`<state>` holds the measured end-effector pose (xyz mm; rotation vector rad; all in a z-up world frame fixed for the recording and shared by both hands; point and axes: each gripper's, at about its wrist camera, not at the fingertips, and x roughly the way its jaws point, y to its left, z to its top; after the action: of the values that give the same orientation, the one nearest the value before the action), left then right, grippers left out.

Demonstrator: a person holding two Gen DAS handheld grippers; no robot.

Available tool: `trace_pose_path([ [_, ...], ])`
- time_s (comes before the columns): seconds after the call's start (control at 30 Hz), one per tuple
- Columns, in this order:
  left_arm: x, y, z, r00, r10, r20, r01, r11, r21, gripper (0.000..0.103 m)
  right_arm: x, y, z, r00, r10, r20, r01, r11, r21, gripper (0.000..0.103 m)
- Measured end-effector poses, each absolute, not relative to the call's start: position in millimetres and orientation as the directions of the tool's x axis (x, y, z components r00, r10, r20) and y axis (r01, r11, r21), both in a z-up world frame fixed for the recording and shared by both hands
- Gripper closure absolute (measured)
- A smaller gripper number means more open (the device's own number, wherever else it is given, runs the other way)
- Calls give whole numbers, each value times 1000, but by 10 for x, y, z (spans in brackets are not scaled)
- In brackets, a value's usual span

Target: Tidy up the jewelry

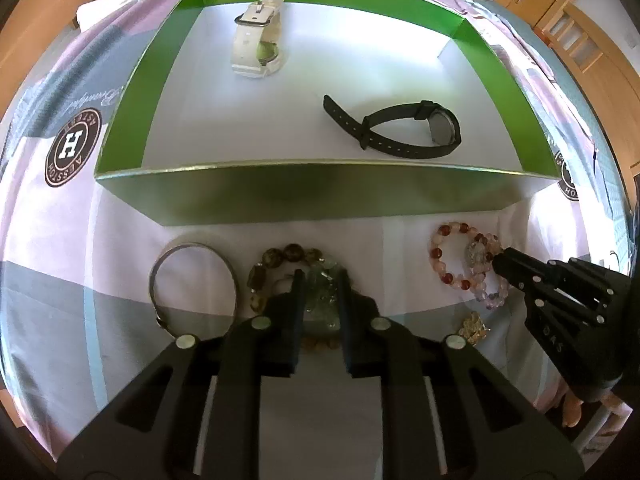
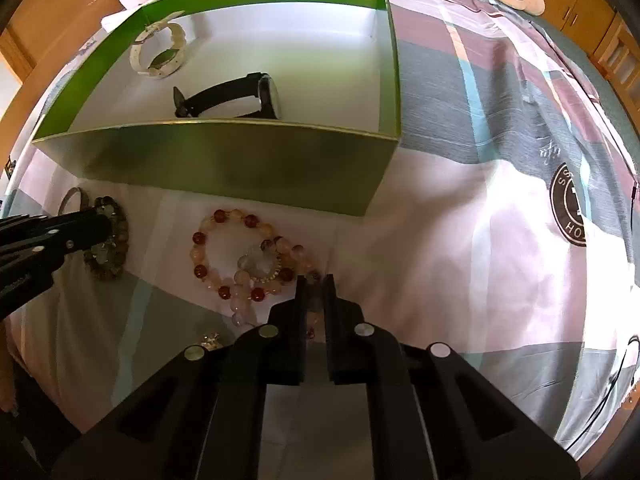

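Box: green-walled box (image 1: 120, 120), white floor, standing on the bedspread (image 1: 60, 248) beyond both grippers.
Box contents: white watch (image 1: 256, 40) at the far left, strap buckled into a loop, standing on edge; black watch (image 1: 400, 130) nearer and to the right, strap looped, long axis left to right, case at the right end, loose strap tip pointing left.
Left gripper: left gripper (image 1: 320, 280) jaws partly apart, straddling a pale green piece inside the brown bead bracelet (image 1: 288, 256); whether it has a grip I cannot tell.
Beside left gripper: metal bangle (image 1: 192, 284) lying flat just to its left, on the bedspread.
Right gripper: right gripper (image 2: 315, 280) jaws narrowly apart, tips at the near edge of the pink and red bead bracelet (image 2: 236, 252); a bead sits between them, grip uncertain.
Near right gripper: small gold ornament (image 2: 210, 338) to its near left, on the bedspread.
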<state>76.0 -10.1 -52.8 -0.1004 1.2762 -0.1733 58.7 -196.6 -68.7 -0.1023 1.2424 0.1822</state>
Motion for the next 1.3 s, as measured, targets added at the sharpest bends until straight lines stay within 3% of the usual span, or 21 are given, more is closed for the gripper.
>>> trace_pose_path([
  [0.1,761,-138,-562,274,-179,-945,84,983,-162,60,590,-1985,-699,304,82,-949,-186,982,25,95],
  [0.17,772,-176,-591,269,-168,-948,92,985,-148,59,603,-1988,-708,297,85,-951,-179,983,32,95],
  [0.2,773,-195,-608,266,-161,-950,99,985,-140,59,607,-1985,-708,296,85,-951,-178,983,32,95],
  [0.3,776,-232,-625,272,-137,-953,108,988,-111,81,617,-1991,-718,297,82,-951,-184,983,27,95],
  [0.33,770,-223,-621,270,-147,-952,106,987,-122,84,617,-1991,-723,298,80,-951,-186,982,24,95],
  [0.57,703,-162,-399,337,-150,-930,101,987,-123,87,553,-2000,-599,344,98,-934,-194,980,31,95],
  [0.8,563,-104,108,521,-172,-836,121,985,-127,87,491,-2195,-38,479,219,-850,-191,971,143,95],
  [1.17,571,-74,144,527,-183,-830,126,983,-136,87,541,-2160,-139,461,226,-858,-184,970,157,95],
  [1.3,540,-51,223,577,-161,-801,118,987,-113,87,503,-2171,36,507,266,-820,-192,962,193,95],
])
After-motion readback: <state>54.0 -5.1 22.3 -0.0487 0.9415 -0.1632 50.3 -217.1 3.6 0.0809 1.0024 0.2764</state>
